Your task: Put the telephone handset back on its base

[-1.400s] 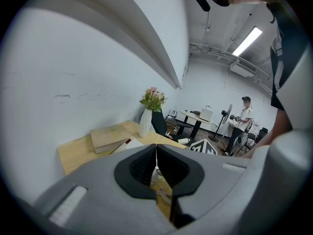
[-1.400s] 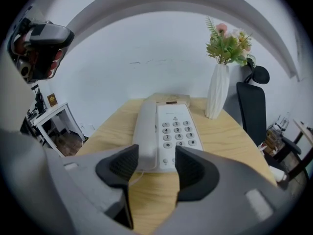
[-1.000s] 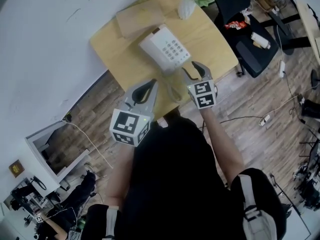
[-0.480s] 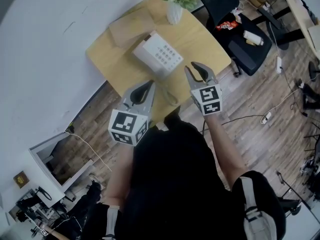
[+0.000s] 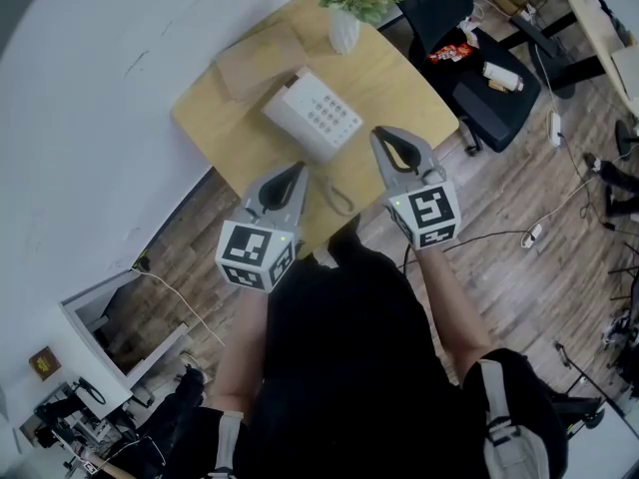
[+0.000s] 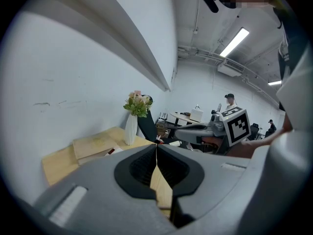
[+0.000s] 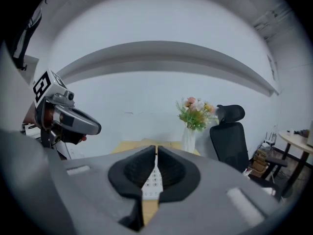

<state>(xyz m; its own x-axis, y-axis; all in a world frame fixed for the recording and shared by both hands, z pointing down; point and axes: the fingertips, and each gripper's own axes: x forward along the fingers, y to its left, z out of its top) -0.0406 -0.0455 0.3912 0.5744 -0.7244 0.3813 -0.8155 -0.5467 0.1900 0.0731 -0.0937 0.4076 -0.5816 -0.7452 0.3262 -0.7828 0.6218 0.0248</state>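
A white telephone with a keypad sits on the wooden table. Its handset seems to lie along the base's left side. The curly cord loops toward the table's near edge. My right gripper hovers above the near edge, right of the phone. Its jaws have just been closing and now stand shut with nothing between them. Through them I glimpse the keypad. My left gripper hangs shut and empty over the near edge, left of the cord.
A white vase of flowers stands at the table's far corner, with a flat cardboard piece to its left along the white wall. A black office chair stands right of the table. Cables cross the wooden floor.
My right gripper has lifted up and away from the phone, and its jaws went from wide open to shut. The left gripper has stayed put.
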